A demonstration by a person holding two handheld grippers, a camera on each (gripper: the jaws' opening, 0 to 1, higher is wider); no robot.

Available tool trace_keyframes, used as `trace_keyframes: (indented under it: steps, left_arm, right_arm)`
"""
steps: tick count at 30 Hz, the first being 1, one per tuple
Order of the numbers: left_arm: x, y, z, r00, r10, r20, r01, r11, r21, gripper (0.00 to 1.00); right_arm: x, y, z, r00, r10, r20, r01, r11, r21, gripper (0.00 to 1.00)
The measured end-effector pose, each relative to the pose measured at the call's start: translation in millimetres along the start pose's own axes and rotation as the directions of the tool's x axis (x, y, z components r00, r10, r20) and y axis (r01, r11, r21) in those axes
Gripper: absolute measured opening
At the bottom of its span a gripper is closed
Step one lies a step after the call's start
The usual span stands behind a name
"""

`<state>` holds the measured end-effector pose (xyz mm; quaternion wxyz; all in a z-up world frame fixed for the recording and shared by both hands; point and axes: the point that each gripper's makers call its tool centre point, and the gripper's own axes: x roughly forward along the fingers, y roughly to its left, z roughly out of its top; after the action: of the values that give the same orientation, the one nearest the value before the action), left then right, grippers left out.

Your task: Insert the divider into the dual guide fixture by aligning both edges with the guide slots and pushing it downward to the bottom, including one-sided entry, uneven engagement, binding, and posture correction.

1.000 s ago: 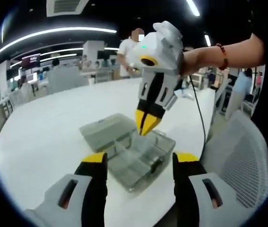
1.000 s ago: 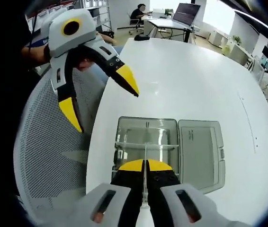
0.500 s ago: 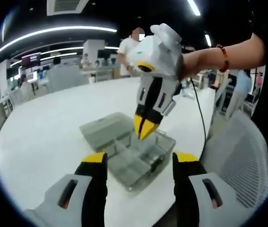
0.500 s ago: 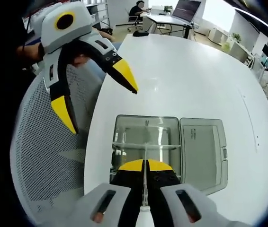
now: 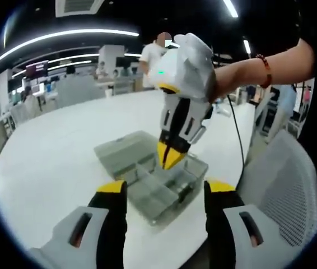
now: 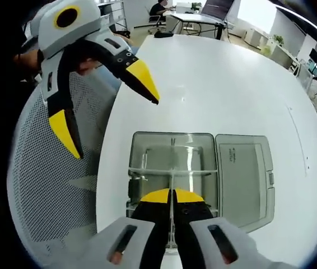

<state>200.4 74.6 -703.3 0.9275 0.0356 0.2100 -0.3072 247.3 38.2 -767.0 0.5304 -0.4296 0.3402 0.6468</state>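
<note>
1. You have no legible text, brand, number or sign in either view.
2. In the right gripper view, the open lid [image 6: 243, 171] of the clear plastic box, right of centre, carries a small embossed mark near its upper left corner; it is too small and faint to read.
3. In the left gripper view, a wall screen [image 5: 37, 69] at the upper left shows a reddish display; its content cannot be made out.
4. In the right gripper view, a monitor [image 6: 217, 8] on the desk at the top centre is lit, but nothing on it can be read.
</note>
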Motion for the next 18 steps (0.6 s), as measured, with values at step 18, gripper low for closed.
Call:
trace_keyframes:
  steps: [18]
  left_arm:
    - [0,-0.2,-1.9,1.000,0.002,-0.014,-0.002,1.000,-0.005,0.55]
  right_arm:
    - [14,1,-4.7,0.998,-0.017,-0.052,0.017,1.000,-0.009,0.00]
